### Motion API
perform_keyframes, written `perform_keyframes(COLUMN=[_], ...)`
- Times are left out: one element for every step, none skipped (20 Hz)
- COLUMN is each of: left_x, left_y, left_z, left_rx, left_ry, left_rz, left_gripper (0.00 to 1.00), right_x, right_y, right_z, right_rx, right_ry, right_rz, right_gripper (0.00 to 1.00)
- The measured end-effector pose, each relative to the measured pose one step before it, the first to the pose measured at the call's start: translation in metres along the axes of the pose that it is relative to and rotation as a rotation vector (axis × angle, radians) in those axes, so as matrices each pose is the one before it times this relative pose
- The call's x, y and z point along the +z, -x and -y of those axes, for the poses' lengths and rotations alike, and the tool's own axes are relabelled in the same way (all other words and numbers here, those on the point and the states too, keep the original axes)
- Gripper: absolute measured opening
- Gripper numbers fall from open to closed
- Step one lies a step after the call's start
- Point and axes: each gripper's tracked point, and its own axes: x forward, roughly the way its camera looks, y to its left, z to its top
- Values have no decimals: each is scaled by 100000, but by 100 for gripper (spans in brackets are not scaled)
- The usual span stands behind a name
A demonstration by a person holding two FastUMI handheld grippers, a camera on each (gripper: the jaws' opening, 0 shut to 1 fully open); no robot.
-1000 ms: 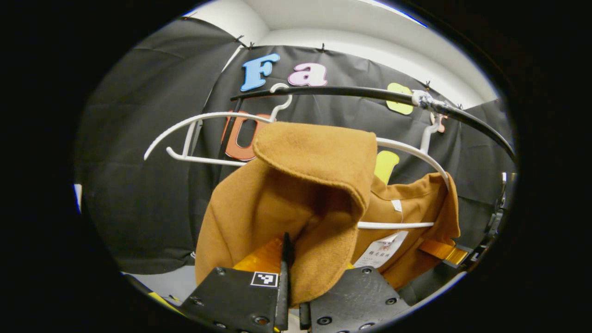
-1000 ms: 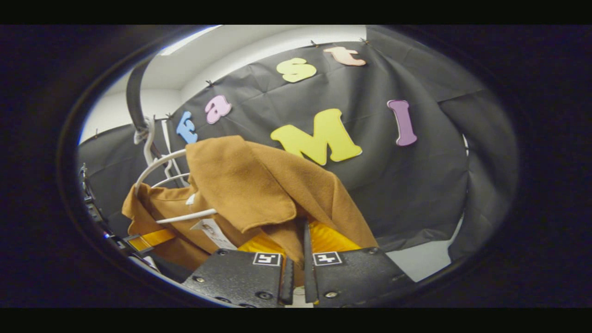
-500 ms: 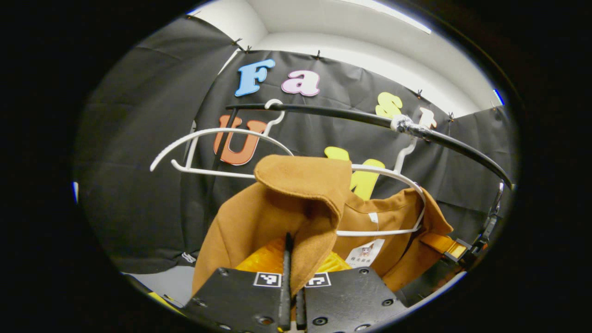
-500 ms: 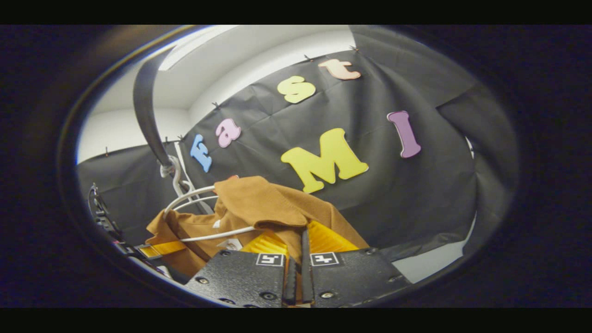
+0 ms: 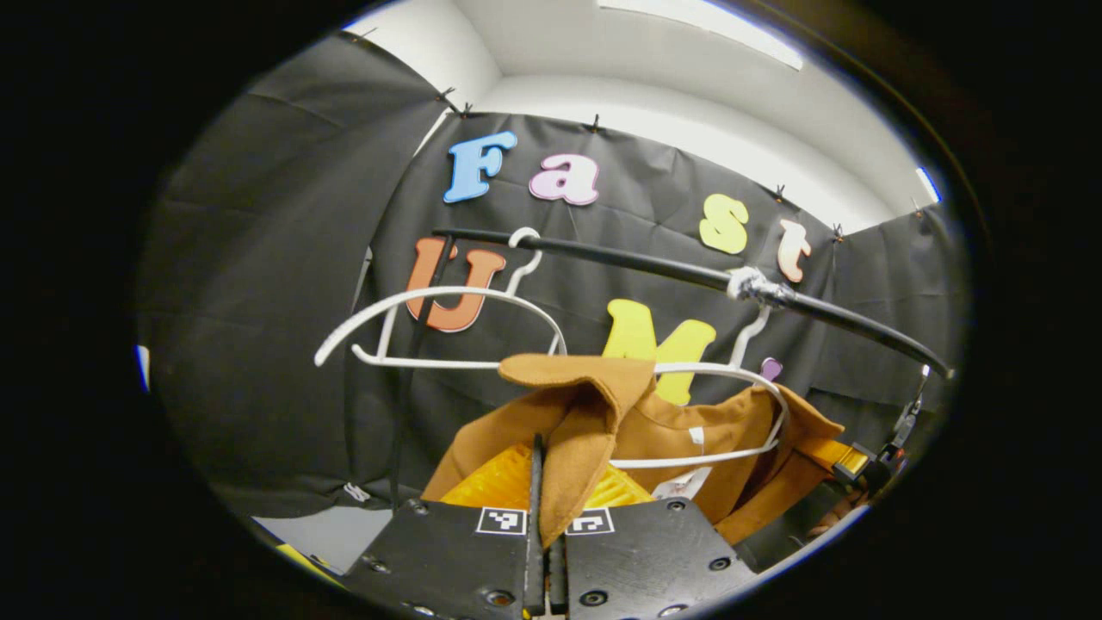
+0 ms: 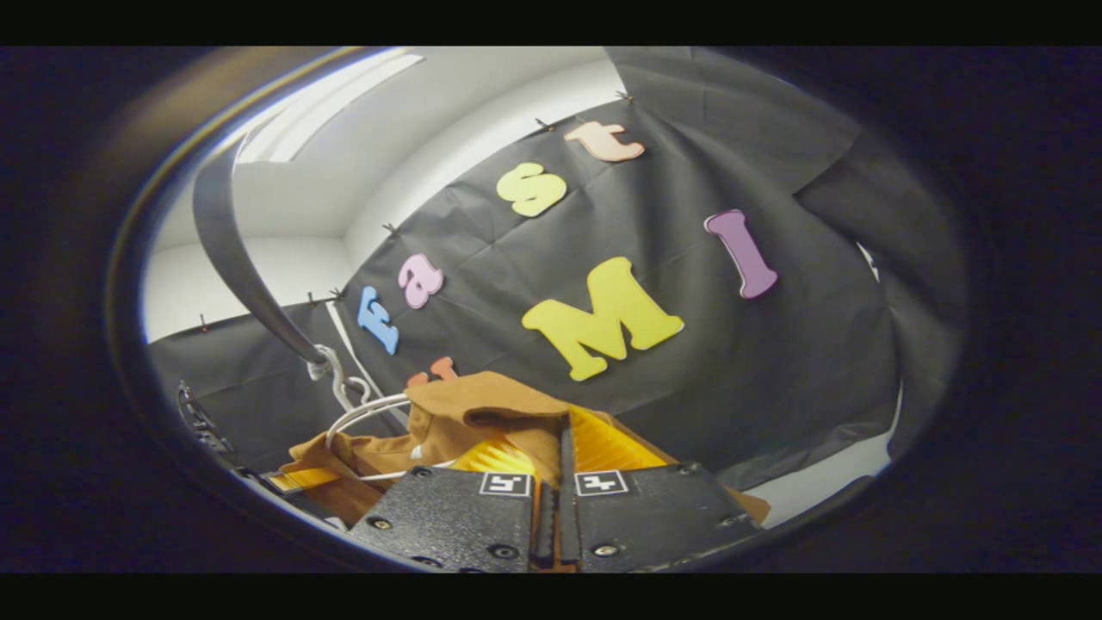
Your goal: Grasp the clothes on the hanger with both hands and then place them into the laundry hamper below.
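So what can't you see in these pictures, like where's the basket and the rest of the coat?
- Laundry hamper: below both views' bottom edge.
- Brown coat: its lower part is hidden behind the left gripper in the left gripper view, and behind the right gripper in the right gripper view.
- Coat's white tag: too small to read.
- White hanger: partly covered by coat.

The left gripper view looks upward from low and close, facing the black rail (image 5: pixel 654 267) and the white hanger (image 5: pixel 732 405). The right gripper view, also low and tilted up, sees the same rail (image 6: pixel 232 250) and hanger (image 6: pixel 362 413) at its left edge.
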Motion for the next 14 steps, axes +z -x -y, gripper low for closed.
perform_keyframes(left_x=[404,302,508,400,309,196,267,341,249,167,205,49,178,310], left_y=[81,204,91,-214,-59,-23,-68,19,-142,-336,-131,-150,-65,-86], left_z=[-181,-213,-164,-256,-108,-41,-35,-259,-123,-183,-177,-214,-187,-310], left_rx=[303,326,168,206,-42,44,203,334,268,508,-26,392,-128,287], left_ry=[513,170,-40,-159,-87,-168,-70,-131,-508,-421,-588,-559,-353,-666], left_rz=[726,479,1299,592,730,314,618,687,337,248,-13,-184,-204,448], left_gripper=[7,7,7,7,7,7,7,7,7,7,7,7,7,7], right_x=[323,452,379,250,175,-1,45,184,233,341,111,152,104,238], right_y=[10,-169,-119,-227,-113,-248,-156,-280,-155,-296,-159,-185,-270,-271], right_z=[-192,24,99,103,165,47,16,154,252,116,-89,28,34,85], right_rx=[380,253,-156,-179,47,459,332,-318,-309,16,430,157,563,-126], right_ry=[46,328,258,-214,-751,-1353,-1831,-1327,-374,31,-137,-422,-795,-296], right_rz=[714,780,571,-37,10,-486,39,71,362,308,134,-128,176,145], right_gripper=[5,5,5,5,6,5,6,5,7,6,6,7,6,6])
